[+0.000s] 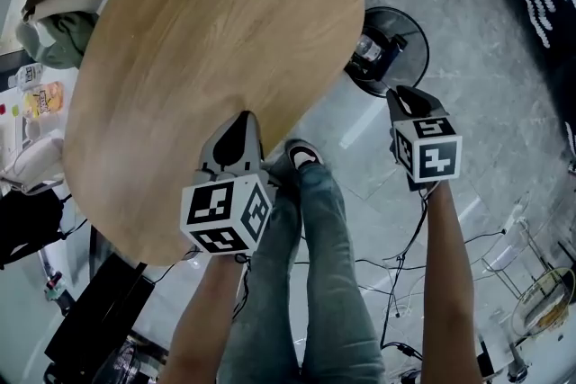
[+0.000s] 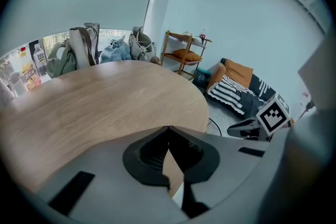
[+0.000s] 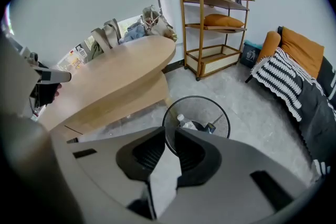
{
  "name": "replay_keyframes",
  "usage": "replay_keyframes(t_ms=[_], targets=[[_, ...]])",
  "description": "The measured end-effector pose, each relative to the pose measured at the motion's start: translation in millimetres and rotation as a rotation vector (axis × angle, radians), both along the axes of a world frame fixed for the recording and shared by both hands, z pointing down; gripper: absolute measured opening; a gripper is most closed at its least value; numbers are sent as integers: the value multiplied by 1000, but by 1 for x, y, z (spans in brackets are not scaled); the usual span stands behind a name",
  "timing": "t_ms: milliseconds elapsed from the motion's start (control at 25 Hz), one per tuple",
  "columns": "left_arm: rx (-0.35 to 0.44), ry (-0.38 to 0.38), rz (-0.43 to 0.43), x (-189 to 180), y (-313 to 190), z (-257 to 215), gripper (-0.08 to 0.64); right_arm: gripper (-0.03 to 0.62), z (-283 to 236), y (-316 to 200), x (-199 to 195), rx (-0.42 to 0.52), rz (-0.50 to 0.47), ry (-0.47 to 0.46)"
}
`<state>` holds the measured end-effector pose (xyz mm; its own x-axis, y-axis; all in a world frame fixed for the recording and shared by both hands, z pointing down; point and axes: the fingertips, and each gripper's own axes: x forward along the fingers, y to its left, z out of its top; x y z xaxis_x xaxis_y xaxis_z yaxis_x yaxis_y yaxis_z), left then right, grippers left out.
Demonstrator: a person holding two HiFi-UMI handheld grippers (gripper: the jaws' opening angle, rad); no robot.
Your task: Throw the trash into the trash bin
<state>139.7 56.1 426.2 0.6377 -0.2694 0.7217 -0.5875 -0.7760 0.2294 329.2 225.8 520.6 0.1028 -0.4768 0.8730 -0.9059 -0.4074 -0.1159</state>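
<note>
Two grippers, both empty: left gripper [image 1: 245, 118] jaws closed over desk [image 1: 207, 40]; right gripper [image 1: 402, 94] jaws slightly apart above trash bin [image 3: 197, 98]. Trash [image 3: 182, 120] already inside: bottle, likely light, crushable; best gripped mid-body.

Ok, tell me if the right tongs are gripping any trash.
No: in the right gripper view the right tongs stand slightly apart with nothing in the gap, and the trash bin shows beyond it.

Left gripper [image 2: 168, 128] closed, right gripper [image 3: 170, 134] slightly parted
</note>
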Motion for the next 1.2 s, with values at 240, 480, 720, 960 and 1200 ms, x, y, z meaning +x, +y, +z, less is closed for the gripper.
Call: replay_keyframes(t_ms=[240, 480, 720, 960, 1200], targets=[[19, 66, 33, 4, 3, -59, 18, 58, -89, -5, -11, 159, 95, 45], [71, 194, 110, 18, -3, -197, 18, 14, -240, 14, -23, 308, 261, 122], [191, 308, 137, 16, -13, -344, 18, 8, -390, 40, -31, 422, 334, 207], [289, 391, 170, 4, -13, -453, 18, 6, -525, 78, -17, 517, 416, 398], [310, 438, 178, -4, -13, -484, 18, 5, -565, 112, -21, 523, 533, 523]])
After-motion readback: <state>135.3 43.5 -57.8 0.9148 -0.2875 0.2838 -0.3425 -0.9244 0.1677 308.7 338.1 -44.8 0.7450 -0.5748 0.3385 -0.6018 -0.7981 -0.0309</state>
